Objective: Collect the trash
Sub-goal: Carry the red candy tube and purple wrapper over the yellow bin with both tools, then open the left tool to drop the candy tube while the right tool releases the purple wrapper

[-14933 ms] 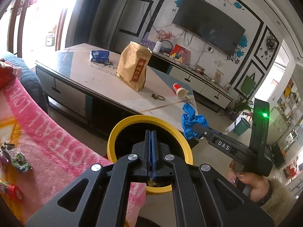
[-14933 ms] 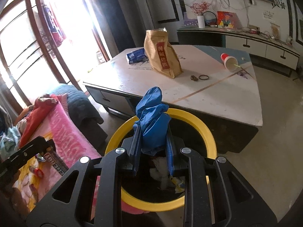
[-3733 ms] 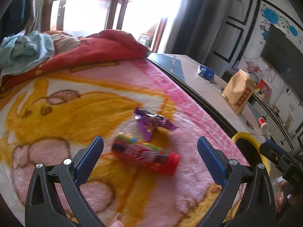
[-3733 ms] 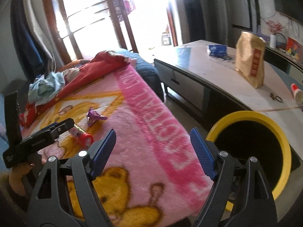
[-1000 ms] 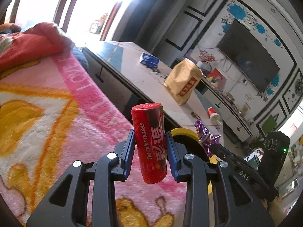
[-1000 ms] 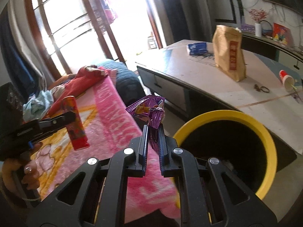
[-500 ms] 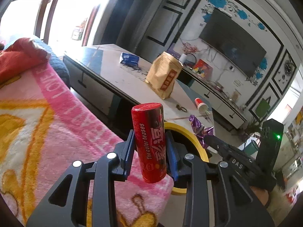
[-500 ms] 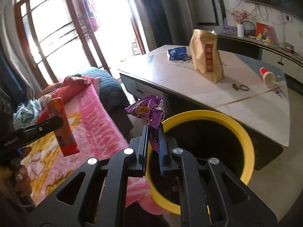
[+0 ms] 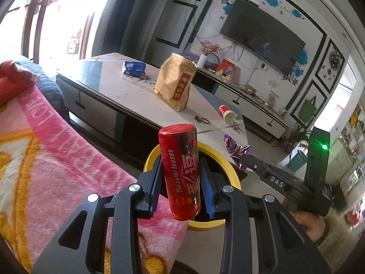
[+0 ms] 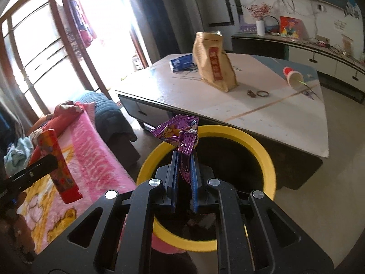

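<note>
Beside the low white coffee table with a dark base [image 10: 262, 114] lies a pink plush blanket with yellow cartoon print [image 9: 57, 164], which covers the sofa at the left. Between the blanket and the table stands a round black trash bin with a yellow rim [image 10: 260, 150], open at the top.

On the table stands a tall brown paper bag with a red label [image 10: 213, 64], upright, and behind it lies a flat blue packet [image 10: 182, 62]. A red and white paper cup [image 10: 292, 74] lies on its side near the far corner of the table, well apart from the bag.

At the near edge of the bin, the left gripper [image 9: 181, 182] is clenched on a red cylindrical snack tube with white letters [image 9: 181, 173], which stands almost upright between the blue pads. The right gripper [image 10: 183, 178] is closed tight on a crumpled purple foil wrapper [image 10: 182, 137], and it holds the wrapper over the near rim of the bin.
</note>
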Demonstrator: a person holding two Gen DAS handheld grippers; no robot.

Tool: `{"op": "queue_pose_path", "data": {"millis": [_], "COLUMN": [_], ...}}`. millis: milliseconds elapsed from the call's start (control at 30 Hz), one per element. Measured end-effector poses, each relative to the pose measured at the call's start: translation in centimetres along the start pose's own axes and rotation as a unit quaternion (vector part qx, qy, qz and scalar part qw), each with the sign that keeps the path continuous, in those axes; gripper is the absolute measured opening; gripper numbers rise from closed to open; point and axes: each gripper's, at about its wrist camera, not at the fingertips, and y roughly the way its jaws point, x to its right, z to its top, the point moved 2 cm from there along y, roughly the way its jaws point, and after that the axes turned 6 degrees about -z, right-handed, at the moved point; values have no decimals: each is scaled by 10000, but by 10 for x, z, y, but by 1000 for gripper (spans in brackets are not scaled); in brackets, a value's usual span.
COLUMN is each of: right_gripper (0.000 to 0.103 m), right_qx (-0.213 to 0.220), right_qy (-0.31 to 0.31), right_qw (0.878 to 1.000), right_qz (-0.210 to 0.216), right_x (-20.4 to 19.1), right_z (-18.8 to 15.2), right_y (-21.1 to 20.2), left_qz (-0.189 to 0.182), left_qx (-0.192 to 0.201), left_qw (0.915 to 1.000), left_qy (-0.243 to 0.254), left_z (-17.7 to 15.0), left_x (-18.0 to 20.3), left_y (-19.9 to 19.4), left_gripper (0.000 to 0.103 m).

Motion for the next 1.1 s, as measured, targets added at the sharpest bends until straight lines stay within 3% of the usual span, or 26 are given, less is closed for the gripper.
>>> {"op": "queue_pose_path", "data": {"millis": [800, 1100], "right_gripper": [6, 6], "right_qx": [-486, -668], "right_qy": [271, 472], "right_qw": [9983, 9965], "right_qz": [-197, -197], "right_x": [35, 45], "right_z": [-21, -23], "right_y": [10, 20], "left_qz": [-406, -389], "left_qx": [-622, -941], "left_qw": [9952, 9933], "left_qy": [640, 543], "left_z": [-24, -30], "left_x": [45, 42], "left_y": [63, 96], "left_gripper": [31, 31]}}
